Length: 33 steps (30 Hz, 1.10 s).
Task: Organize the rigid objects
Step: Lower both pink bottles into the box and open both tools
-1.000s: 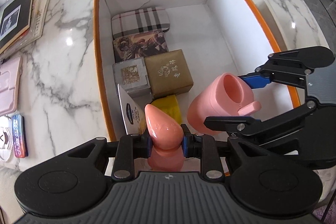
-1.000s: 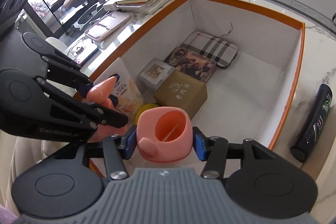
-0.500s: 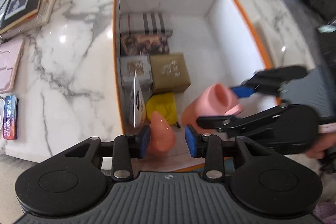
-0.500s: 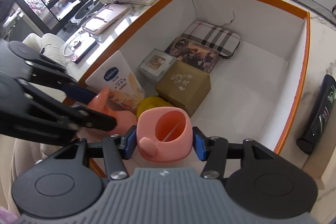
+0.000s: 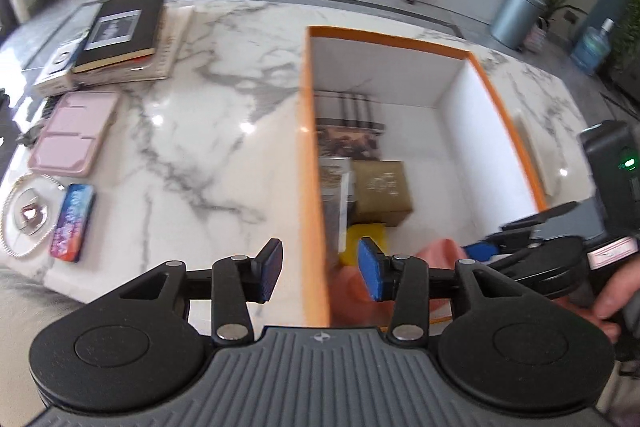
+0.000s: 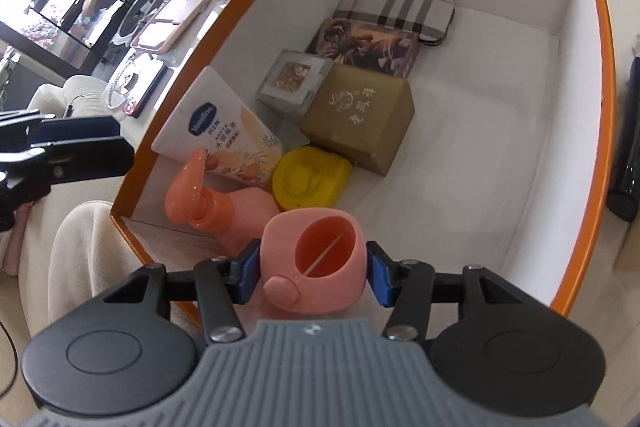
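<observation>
An orange-rimmed white box [image 6: 598, 75] holds a plaid case [image 6: 396, 7], a picture box [image 6: 368, 45], a small clear box [image 6: 294, 79], a gold box [image 6: 358, 115], a yellow case [image 6: 310, 179], a lotion tube [image 6: 224, 135] and a pink pump bottle [image 6: 216, 199] lying near the front corner. My right gripper [image 6: 312, 273] is shut on a pink cup [image 6: 316, 259] above the box's front. My left gripper [image 5: 318, 269] is open and empty, above the box's left wall [image 5: 312, 163].
On the marble counter left of the box lie stacked books [image 5: 120, 35], a pink tray [image 5: 72, 131], a colourful phone case [image 5: 72, 221] and a glass dish [image 5: 28, 215]. A dark bottle [image 6: 628, 163] lies right of the box.
My left gripper let go of the pink pump bottle, which now lies in the box, and drew back up and left, open. The right gripper still holds the pink cup.
</observation>
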Tool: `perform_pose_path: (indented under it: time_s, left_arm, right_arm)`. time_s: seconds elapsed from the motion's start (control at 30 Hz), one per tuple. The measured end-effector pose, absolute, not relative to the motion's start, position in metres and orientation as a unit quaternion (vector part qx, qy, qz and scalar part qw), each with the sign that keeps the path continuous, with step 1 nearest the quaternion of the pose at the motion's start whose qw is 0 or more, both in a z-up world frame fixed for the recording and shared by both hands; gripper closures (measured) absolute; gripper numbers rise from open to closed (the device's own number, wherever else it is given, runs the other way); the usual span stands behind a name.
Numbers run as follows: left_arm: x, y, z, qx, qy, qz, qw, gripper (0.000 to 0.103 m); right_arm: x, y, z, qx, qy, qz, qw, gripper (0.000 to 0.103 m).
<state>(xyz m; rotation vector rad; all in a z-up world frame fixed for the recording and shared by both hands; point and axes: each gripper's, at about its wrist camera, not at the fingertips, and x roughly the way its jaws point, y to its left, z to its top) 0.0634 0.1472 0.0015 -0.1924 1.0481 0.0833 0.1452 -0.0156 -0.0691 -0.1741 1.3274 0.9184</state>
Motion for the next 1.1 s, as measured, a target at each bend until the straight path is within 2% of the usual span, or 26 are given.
perform_pose_path:
  time_s: [0.23,0.4,0.47,0.57,0.63,0.7,0.8,0.9,1.1]
  left_arm:
    - [0.048,0.160,-0.007,-0.156,0.475,0.053,0.864,0.053]
    - [0.037,0.162,-0.014,-0.207,0.457,0.060,0.863,0.053]
    - [0.034,0.163,-0.018,-0.228,0.452,0.062,0.860,0.053]
    - [0.028,0.167,-0.020,-0.254,0.441,0.069,0.858,0.053]
    - [0.025,0.168,-0.019,-0.262,0.437,0.070,0.858,0.053]
    - [0.023,0.168,-0.019,-0.264,0.435,0.071,0.858,0.053]
    - [0.021,0.167,-0.019,-0.271,0.431,0.072,0.857,0.053]
    - [0.019,0.166,-0.019,-0.279,0.426,0.068,0.858,0.053]
    - [0.013,0.165,-0.015,-0.283,0.416,0.066,0.862,0.053]
  right_arm:
    - [0.145,-0.013,-0.072,-0.049,0.609,0.395,0.687,0.043]
    - [0.149,-0.030,-0.066,0.010,0.617,0.392,0.682,0.039]
    - [0.149,-0.037,-0.061,0.035,0.610,0.393,0.687,0.042]
    - [0.150,-0.045,-0.058,0.070,0.605,0.380,0.696,0.050]
    - [0.149,-0.049,-0.058,0.081,0.600,0.368,0.706,0.067]
    - [0.149,-0.053,-0.057,0.094,0.597,0.357,0.712,0.076]
    - [0.147,-0.053,-0.056,0.098,0.599,0.345,0.716,0.077]
    - [0.137,-0.045,-0.053,0.050,0.597,0.306,0.740,0.091]
    - [0.122,-0.034,-0.053,0.000,0.581,0.286,0.762,0.092]
